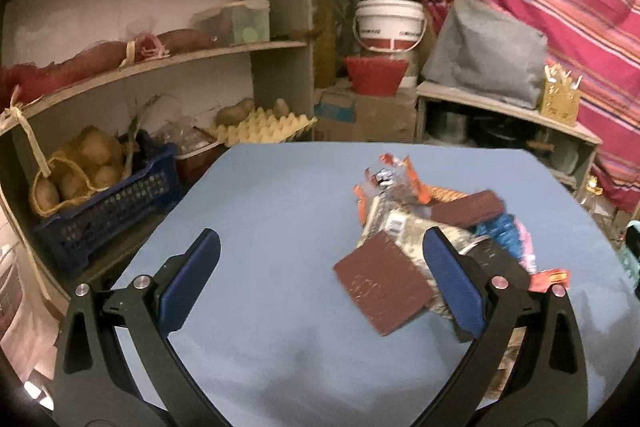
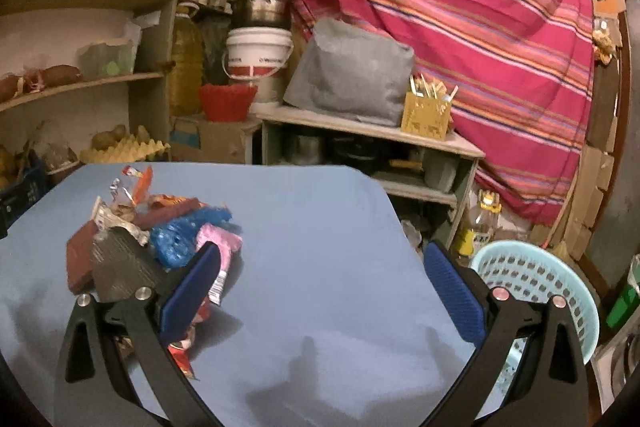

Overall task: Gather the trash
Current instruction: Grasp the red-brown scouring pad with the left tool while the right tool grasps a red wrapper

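Both our left gripper (image 1: 320,279) and right gripper (image 2: 322,283) hang spread and empty beside the trash pile (image 2: 160,239); grabbing loose wrappers could scatter them short of the basket (image 2: 536,283).

The left tongs (image 1: 320,277) have two curved black arms, each with a flat blue pad (image 1: 190,281) at the tip and round silver screws (image 1: 142,281) at the joints. The right tongs (image 2: 322,285) have the same build: black arms, textured blue pads (image 2: 456,295), silver screws (image 2: 498,292).
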The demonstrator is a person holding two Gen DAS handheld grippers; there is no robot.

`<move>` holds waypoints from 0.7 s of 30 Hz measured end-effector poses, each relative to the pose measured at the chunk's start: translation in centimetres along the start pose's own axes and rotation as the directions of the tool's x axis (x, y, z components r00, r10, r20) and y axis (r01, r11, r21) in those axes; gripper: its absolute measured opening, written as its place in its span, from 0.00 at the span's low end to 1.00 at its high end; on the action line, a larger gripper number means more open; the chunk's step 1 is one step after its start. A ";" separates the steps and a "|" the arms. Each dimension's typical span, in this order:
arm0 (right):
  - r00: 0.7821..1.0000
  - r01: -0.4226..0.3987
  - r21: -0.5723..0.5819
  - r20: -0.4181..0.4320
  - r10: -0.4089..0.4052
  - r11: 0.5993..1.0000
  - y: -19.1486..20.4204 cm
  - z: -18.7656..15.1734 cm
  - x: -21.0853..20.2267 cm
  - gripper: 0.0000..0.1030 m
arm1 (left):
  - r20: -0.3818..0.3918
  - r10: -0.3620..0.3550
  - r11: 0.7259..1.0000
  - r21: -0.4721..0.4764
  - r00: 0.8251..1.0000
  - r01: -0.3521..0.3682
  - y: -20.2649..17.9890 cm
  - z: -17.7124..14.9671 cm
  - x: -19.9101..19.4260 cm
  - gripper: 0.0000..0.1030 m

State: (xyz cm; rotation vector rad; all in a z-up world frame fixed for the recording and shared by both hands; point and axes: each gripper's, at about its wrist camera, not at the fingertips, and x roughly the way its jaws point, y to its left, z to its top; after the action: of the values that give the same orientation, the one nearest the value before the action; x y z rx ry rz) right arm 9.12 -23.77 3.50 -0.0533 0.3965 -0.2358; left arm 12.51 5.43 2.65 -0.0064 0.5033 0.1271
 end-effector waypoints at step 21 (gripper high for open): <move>0.994 -0.077 0.039 -0.069 0.079 0.996 -1.0 -1.3 2.9 0.96 | -0.209 -0.055 0.998 0.003 0.976 0.056 -2.8 -0.9 7.7 0.95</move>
State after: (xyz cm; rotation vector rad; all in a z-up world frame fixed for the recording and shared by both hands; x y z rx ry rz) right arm 11.00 -25.43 1.29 0.0060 0.4635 -0.1681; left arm 19.09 3.57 -1.86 -0.0248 0.7131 0.0694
